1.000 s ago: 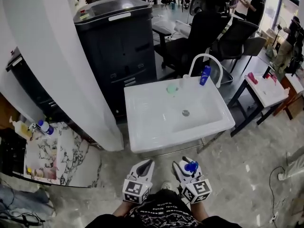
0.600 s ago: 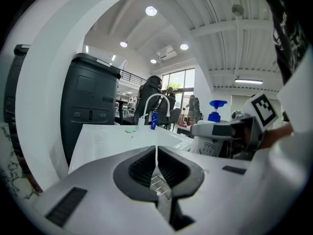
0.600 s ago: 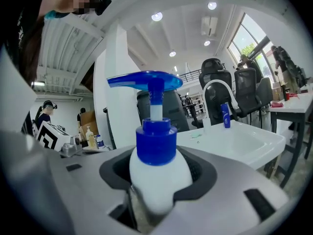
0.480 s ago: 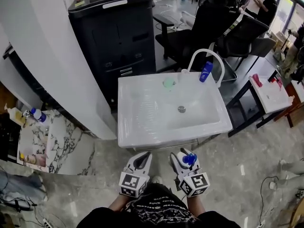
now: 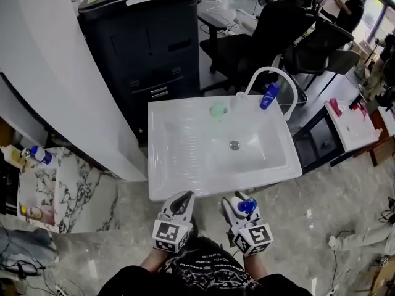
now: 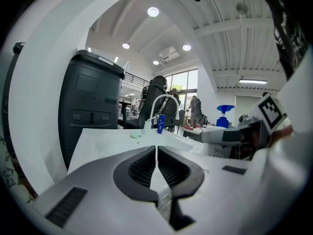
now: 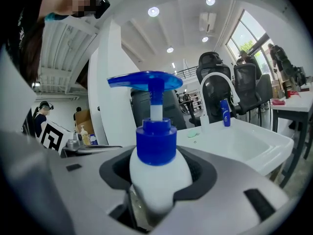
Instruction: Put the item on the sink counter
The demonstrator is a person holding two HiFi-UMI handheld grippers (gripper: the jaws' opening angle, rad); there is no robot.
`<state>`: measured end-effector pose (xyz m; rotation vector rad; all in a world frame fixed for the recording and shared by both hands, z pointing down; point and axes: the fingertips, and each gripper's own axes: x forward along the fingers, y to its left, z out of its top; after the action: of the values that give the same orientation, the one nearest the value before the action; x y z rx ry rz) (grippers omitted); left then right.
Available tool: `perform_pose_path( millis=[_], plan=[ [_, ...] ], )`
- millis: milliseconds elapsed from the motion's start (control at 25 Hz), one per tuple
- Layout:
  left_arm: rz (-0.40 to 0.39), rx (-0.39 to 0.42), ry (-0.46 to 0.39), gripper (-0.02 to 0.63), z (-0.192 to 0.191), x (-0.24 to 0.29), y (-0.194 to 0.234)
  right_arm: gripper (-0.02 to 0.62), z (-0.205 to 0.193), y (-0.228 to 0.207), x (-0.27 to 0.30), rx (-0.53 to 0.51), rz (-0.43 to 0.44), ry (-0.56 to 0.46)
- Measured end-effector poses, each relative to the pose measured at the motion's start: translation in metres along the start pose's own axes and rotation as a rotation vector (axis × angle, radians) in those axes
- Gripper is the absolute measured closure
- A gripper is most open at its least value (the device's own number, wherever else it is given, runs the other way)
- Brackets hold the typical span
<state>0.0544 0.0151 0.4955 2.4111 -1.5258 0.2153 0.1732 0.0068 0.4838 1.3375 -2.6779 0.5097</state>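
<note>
black copier (image 5: 142,48): top left | office chairs (image 5: 271,32): top right | marble slab (image 5: 46,190): lower left

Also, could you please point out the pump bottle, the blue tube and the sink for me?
pump bottle (image 7: 156,143), right gripper view, on its blue collar.
blue tube (image 5: 268,95), head view, on the middle of its body.
sink (image 5: 176,156), head view, on the bare flat part left of the basin.
</note>
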Motion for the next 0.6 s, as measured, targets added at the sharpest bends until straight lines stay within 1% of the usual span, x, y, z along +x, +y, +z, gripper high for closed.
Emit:
perform_pose_path(
  millis=[200, 400, 600],
  plan=[
    [0.027, 0.019, -0.027, 0.591, 0.024, 0.026, 0.035, 0.399, 0.026, -0.011, 0.044, -0.023, 0.011, -0.005],
    [0.047, -0.006, -0.03, 0.591, 0.038, 0.053, 0.078, 0.399, 0.05, -0.013, 0.095, -0.035, 0.029, -0.019],
    [0.045, -0.013, -0.033, 0.591, 0.049, 0.077, 0.109, 0.399, 0.065, -0.018, 0.139, -0.049, 0.036, -0.024]
  ],
)
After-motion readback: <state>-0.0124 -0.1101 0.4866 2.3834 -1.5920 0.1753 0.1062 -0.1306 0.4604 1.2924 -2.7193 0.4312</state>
